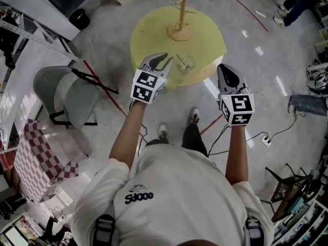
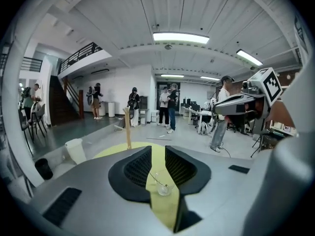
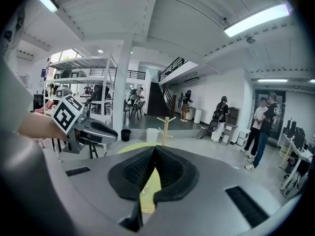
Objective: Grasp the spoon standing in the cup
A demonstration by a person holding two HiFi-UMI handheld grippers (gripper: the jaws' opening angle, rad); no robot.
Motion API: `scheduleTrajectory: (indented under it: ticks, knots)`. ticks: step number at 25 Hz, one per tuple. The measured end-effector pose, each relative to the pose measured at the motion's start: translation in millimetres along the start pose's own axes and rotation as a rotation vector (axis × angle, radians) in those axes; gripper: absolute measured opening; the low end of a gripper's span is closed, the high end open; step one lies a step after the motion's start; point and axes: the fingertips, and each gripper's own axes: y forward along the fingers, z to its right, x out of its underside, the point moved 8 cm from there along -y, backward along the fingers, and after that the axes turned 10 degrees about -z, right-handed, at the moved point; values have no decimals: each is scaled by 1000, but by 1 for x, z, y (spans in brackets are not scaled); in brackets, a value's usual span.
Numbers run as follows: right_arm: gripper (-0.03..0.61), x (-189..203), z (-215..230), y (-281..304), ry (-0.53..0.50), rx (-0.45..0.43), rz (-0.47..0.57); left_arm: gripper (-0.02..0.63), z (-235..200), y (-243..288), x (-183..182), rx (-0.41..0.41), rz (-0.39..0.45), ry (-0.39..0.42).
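Observation:
A clear glass cup with a thin spoon leaning in it stands near the front edge of a round yellow table. My left gripper hovers just left of the cup, above the table's edge, with its jaws open and nothing between them. In the left gripper view the cup and the spoon show through the gap of the left gripper, some way ahead. My right gripper is held off the table's right edge and is shut, its tips touching in the right gripper view.
A wooden peg stand rises at the table's middle. A grey folding chair and a checkered cloth are at the left. A power strip with cables lies on the floor at the right. People stand far back.

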Motion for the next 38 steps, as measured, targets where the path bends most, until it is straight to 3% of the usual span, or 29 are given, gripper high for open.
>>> scheduleTrajectory:
  ticks: [11, 17, 21, 32, 38]
  knots:
    - [23, 17, 59, 80, -36, -134, -86, 110, -11, 107, 43, -14, -200, -169]
    - [23, 37, 79, 105, -31, -178, -123, 146, -17, 143, 69, -72, -277, -246]
    - [23, 45, 89, 114, -34, -192, -142, 144, -20, 157, 80, -70, -292, -289]
    - [23, 57, 91, 105, -11, -180, -150, 46, -15, 164, 90, -42, -312, -350]
    - [23, 56, 83, 81, 11, -130, -133, 32, -11, 153, 82, -13, -280, -333]
